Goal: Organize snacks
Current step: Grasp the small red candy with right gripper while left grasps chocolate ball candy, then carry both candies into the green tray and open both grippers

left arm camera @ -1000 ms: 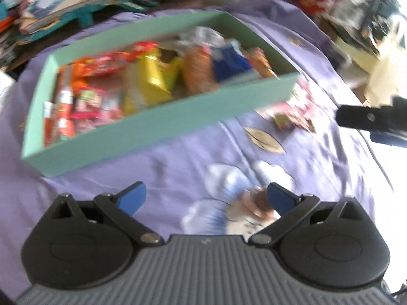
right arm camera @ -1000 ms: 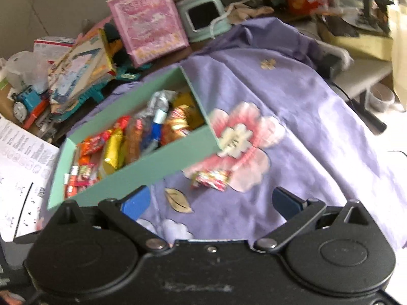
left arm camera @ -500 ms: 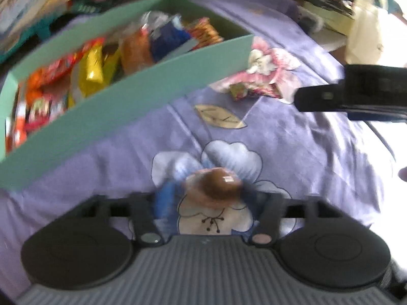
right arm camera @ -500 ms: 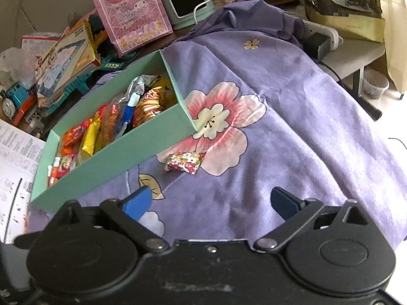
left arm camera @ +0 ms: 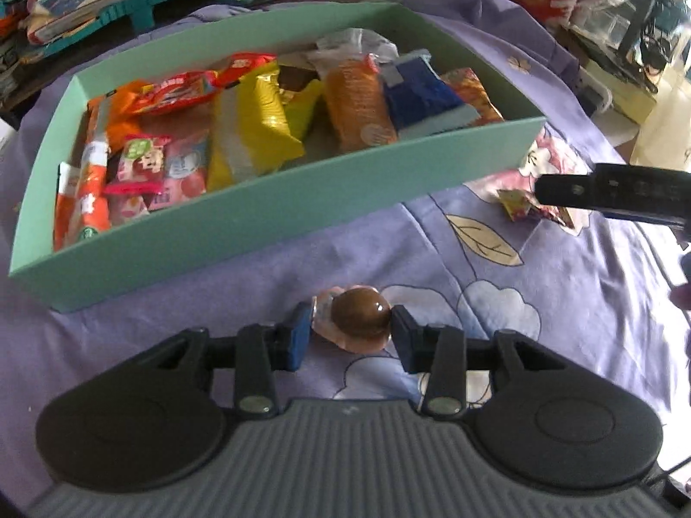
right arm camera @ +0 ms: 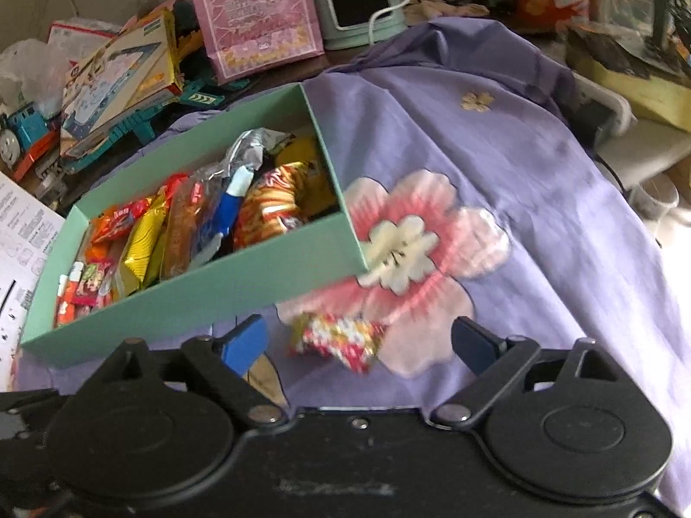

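Note:
My left gripper (left arm camera: 350, 331) is shut on a round brown snack in clear wrap (left arm camera: 358, 318) and holds it in front of the green box's near wall. The green box (left arm camera: 242, 207) holds several snack packs: orange, yellow, blue and pink ones. My right gripper (right arm camera: 360, 336) is open, its jaws either side of a small red-and-yellow wrapped snack (right arm camera: 341, 336) lying on the purple cloth beside the box's right corner (right arm camera: 302, 267). That snack also shows in the left wrist view (left arm camera: 518, 207), partly hidden behind the right gripper's finger (left arm camera: 613, 192).
A purple flowered cloth (right arm camera: 496, 172) covers the table. Behind the box lie a pink gift bag (right arm camera: 255, 13), game boxes (right arm camera: 116, 73), a toy train (right arm camera: 17, 134) and a small green appliance (right arm camera: 358, 0). Clutter stands at the far right.
My left gripper closed on the brown snack and lifted it toward the box. My right gripper moved down and forward onto the red-and-yellow snack, staying open.

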Motion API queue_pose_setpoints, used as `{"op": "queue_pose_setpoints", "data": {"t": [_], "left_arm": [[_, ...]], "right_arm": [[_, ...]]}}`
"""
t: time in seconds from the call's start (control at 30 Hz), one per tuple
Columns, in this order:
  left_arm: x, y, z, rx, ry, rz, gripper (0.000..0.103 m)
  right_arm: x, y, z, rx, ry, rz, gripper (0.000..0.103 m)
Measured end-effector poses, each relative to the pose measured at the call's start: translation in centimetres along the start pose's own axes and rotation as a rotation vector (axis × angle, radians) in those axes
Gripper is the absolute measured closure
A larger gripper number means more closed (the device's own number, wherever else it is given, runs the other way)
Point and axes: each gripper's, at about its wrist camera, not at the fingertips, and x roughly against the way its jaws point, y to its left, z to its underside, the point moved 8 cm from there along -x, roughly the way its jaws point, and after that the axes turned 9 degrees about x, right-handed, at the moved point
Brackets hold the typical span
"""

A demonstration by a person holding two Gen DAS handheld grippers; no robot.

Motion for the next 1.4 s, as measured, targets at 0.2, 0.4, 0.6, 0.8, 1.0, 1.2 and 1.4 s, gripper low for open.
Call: {"op": "queue_pose_setpoints", "data": {"t": [0.2, 0.4, 0.6, 0.8, 1.0, 1.2, 1.4], "left_arm": [[0.1, 0.6, 0.0, 0.003, -0.005, 0.011, 0.062], [-0.4, 0.5, -0.2, -0.001, -0.017, -0.013, 0.041], [-0.9, -0.1, -0.8, -0.046, -0.055, -0.045, 0.061], [-0.3, 1.3, -0.7, 0.032, -0.051, -0.013, 0.067], [0.5, 2.6, -0.1, 0.074, -0.045, -0.011, 0.068], [2.0, 3.0, 0.4, 0.092, -0.054, 0.0, 0.068], [4.7, 3.6, -0.8, 0.119, -0.113, 0.01, 0.068]], "right_arm": [[-1.9, 2.3, 0.0, 0.1, 0.029, -0.017, 0.039], [-1.0, 3.3, 1.2, 0.121, 0.056, -0.043, 0.065], [-0.1, 3.4, 2.2, 0.089, 0.075, -0.061, 0.066], [0.4, 3.3, 2.6, 0.054, 0.083, -0.075, 0.066], [1.6, 3.5, 3.0, 0.032, 0.084, -0.096, 0.066], [3.2, 4.0, 2.2, 0.016, 0.065, -0.117, 0.066], [5.0, 5.7, 0.2, 0.017, 0.03, -0.159, 0.066]]}}
